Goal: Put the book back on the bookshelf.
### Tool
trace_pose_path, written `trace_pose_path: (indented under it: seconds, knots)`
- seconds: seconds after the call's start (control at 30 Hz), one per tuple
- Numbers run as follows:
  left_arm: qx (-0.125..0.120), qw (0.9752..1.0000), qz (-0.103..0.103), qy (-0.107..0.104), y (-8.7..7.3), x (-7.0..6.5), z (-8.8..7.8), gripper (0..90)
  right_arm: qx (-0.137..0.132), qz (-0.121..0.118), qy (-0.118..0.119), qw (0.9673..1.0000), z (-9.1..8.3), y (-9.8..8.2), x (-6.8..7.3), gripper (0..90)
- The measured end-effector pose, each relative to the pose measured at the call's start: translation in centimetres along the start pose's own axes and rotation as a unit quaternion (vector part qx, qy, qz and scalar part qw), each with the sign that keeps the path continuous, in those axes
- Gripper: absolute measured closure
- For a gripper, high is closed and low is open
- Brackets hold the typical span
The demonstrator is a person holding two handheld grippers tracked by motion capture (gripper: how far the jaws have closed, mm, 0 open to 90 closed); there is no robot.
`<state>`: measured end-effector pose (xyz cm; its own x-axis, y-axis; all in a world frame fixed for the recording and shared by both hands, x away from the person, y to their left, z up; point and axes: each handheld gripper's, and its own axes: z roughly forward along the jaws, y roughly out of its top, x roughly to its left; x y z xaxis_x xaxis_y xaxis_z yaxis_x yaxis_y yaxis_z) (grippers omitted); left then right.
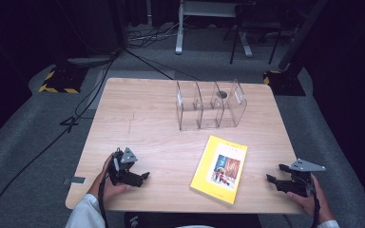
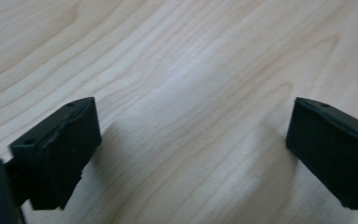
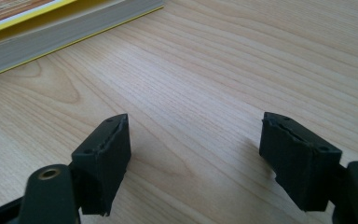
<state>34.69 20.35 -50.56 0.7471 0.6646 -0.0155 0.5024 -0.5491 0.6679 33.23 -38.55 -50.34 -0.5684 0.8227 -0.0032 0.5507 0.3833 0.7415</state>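
A yellow book point(image 1: 221, 168) with a picture on its cover lies flat on the wooden table point(image 1: 142, 118), front right of centre. My left gripper point(image 1: 144, 178) rests low near the front left edge, held by a hand, jaws pointing right toward the book. In the left gripper view the left gripper point(image 2: 193, 121) stands open over bare wood. My right gripper point(image 1: 274, 173) sits near the front right edge, pointing left at the book. In the right gripper view the right gripper point(image 3: 196, 135) is open and empty, with the book's point(image 3: 51, 28) page edge at the upper left.
A clear acrylic file holder point(image 1: 211, 107) with several upright dividers stands at the back of the table, right of centre. Black cables point(image 1: 52, 137) trail on the grey floor to the left. Stand legs point(image 1: 209, 28) are behind the table.
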Motion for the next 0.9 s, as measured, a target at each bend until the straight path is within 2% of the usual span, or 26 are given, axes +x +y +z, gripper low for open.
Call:
trace_pose_path:
  seconds: [0.1,0.23,0.27,0.33,0.43,0.6,0.67,0.73,0.9]
  knots:
    - [0.001,1.0000,-0.002,0.000,0.1,-0.4,0.1,2.4,0.007,-0.013,0.008,0.9999,0.1,0.3,0.0,25.3]
    - [0.003,1.0000,-0.001,-0.002,0.4,-0.8,0.4,0.3,0.014,-0.034,0.036,0.9987,0.3,0.6,0.3,27.4]
    - [0.003,1.0000,-0.001,-0.002,0.4,-0.8,0.4,0.3,0.014,-0.034,0.036,0.9987,0.3,0.6,0.3,27.4]
    - [0.005,0.9999,0.007,-0.008,0.7,-1.1,0.7,0.3,0.015,-0.051,0.052,0.9973,0.6,1.1,1.0,35.2]
    - [0.004,0.9999,0.009,-0.010,0.9,-1.5,0.9,0.3,0.027,-0.089,0.061,0.9938,1.0,2.1,2.3,41.1]
    - [0.005,0.9996,0.021,-0.019,1.2,-2.0,1.1,0.3,0.049,-0.123,0.083,0.9878,1.9,3.6,4.3,47.0]
    - [0.004,0.9993,0.028,-0.026,1.5,-2.4,1.4,0.3,0.059,-0.133,0.091,0.9851,2.3,4.2,5.0,48.9]
    - [0.005,0.9991,0.031,-0.028,1.7,-2.6,1.6,0.3,0.079,-0.134,0.108,0.9820,2.9,5.1,5.7,51.2]
    - [0.006,0.9988,0.036,-0.034,2.1,-3.1,2.0,0.3,0.112,-0.145,0.124,0.9752,3.9,6.6,7.0,55.4]
